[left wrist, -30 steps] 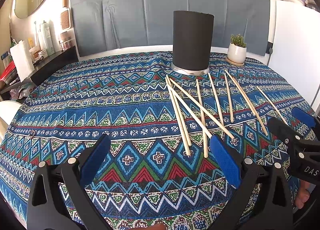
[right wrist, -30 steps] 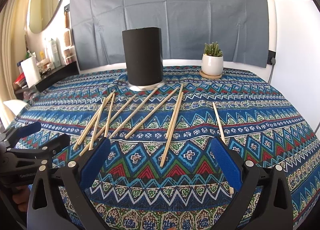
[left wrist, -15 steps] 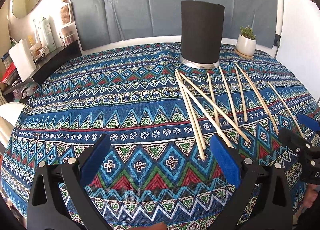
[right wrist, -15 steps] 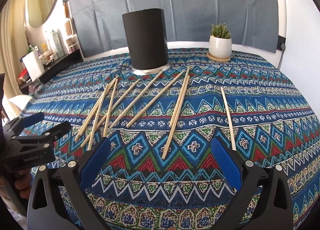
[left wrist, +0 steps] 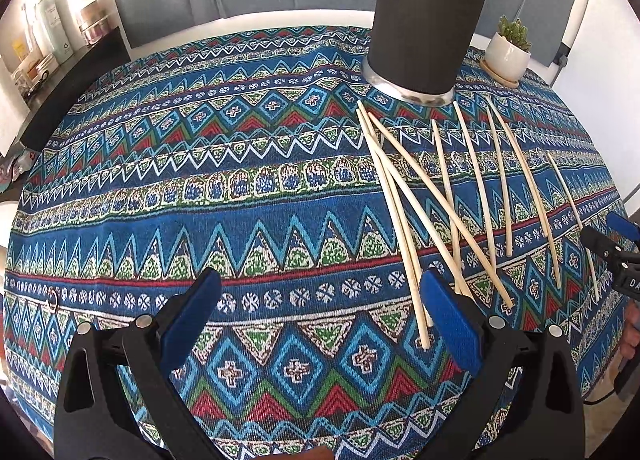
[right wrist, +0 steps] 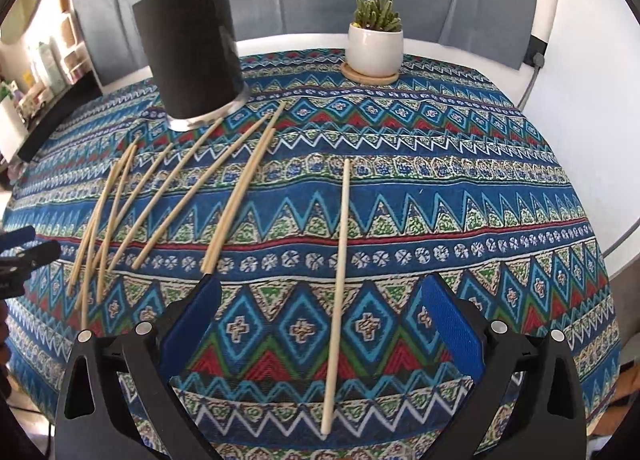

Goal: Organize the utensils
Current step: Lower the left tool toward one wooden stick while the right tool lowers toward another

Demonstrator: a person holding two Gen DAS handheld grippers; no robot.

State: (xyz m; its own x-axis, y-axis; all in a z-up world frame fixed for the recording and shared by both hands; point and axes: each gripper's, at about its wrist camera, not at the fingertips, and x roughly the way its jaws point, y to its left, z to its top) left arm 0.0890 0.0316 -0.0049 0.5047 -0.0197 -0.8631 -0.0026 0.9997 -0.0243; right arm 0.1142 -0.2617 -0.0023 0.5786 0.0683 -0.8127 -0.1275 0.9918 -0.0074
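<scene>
Near the front edge of the worktop, a single chopstick point(right wrist: 339, 260) lies apart from the others, running between the wide-open, empty jaws of our right gripper point(right wrist: 320, 324). We judge this the one to take: lower straight down, keep it centred between the pads, and close near its middle so it does not tip. Our left gripper point(left wrist: 320, 320) also hangs spread wide and empty, just beside the crossed chopsticks point(left wrist: 432, 196) fanned out before the black holder point(left wrist: 424, 20) toward the back edge. We lift it clear of the patterned cloth point(right wrist: 460, 196) before swinging toward the holder.
</scene>
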